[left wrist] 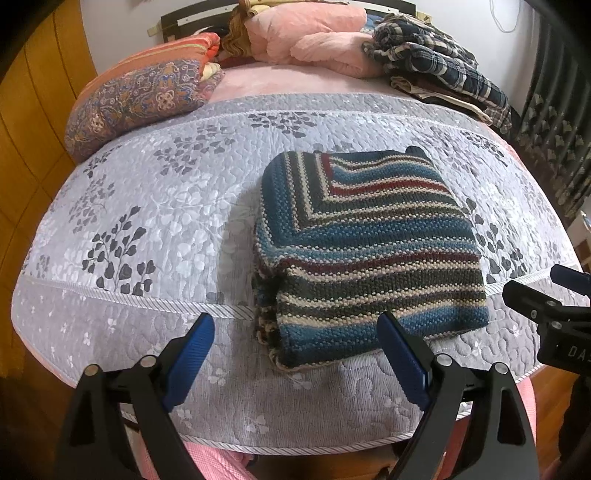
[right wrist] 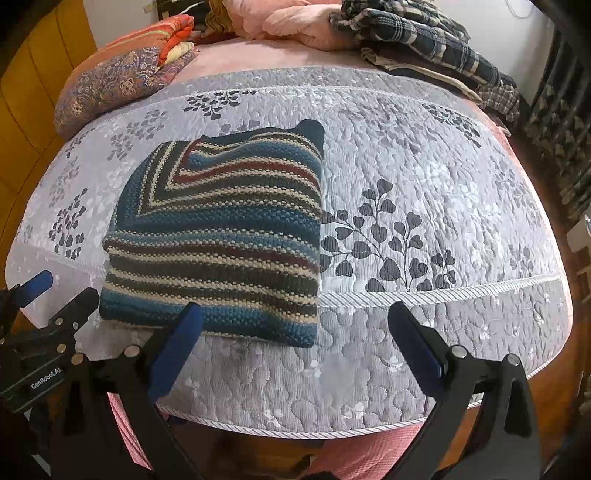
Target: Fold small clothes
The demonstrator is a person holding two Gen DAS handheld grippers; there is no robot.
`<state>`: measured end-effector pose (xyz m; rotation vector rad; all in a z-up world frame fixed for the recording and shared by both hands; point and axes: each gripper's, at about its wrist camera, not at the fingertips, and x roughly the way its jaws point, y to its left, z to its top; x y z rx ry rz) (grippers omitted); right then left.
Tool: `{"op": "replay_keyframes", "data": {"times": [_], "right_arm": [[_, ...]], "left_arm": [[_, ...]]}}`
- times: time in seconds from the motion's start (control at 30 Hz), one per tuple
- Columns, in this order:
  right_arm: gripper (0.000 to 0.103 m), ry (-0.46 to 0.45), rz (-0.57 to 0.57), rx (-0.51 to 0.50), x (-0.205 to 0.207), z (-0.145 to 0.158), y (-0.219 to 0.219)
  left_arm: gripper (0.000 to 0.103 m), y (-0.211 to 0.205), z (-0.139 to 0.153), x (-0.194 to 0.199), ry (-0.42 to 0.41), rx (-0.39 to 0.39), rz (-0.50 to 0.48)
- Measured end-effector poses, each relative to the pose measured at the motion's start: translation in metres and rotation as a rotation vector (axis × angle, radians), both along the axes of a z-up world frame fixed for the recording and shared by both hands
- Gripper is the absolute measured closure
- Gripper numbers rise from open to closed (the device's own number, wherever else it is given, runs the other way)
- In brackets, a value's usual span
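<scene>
1. One striped knit sweater [left wrist: 365,251], already folded into a thick, roughly rectangular packet, lying flat on the grey quilted bedspread [left wrist: 147,221] near the near edge of the bed; centre-right in the left wrist view, centre-left in the right wrist view
2. Both tools empty: left gripper [left wrist: 295,354] with fingers spread wide, poised just short of the packet's near left corner; right gripper [right wrist: 295,343] likewise spread wide, poised off the near right corner, touching nothing
3. Handling, judged from the coarse stitch and stacked layers: soft, limp, fairly bulky, moderately heavy for its size; not slippery, not fragile; likely to sag and spill open if lifted by a single layer
4. Best hold, as a judgement: the near edge at its two corners, pinching all layers together; loose layer ends showing at the near left corner, so a deeper bite advisable there
5. Long axis running near to far, slightly tilted; stripes crossing left to right on the near half, turning diagonal at the far left; a dark blue tab of fabric sticking out at the far right corner, so that end pointing away
6. Far end of bed: patterned bedding roll [left wrist: 140,99], pink bedding [left wrist: 310,33], plaid clothing pile [left wrist: 436,62], all well apart from the sweater
</scene>
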<state>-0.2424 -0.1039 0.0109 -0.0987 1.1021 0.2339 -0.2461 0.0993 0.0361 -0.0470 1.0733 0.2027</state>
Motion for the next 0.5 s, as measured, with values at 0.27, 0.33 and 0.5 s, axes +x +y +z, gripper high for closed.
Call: {"op": "replay_keyframes", "data": {"times": [0.27,0.33,0.5], "right_arm": [[0.003,0.005,-0.003,0.002,0.0022,-0.0024,-0.0017],[0.003,0.006,-0.006,0.001,0.0023,-0.0027,-0.0017],[0.003,0.002,-0.009,-0.005,0.0022,-0.0034,-0.0011]], "left_arm": [[0.013,0.0004,-0.0037,0.0002,0.004,0.003,-0.002],[0.013,0.0013,-0.0052,0.0002,0.006,0.003,-0.002],[0.013,0.0015,-0.0052,0.0006,0.006,0.003,-0.002]]}}
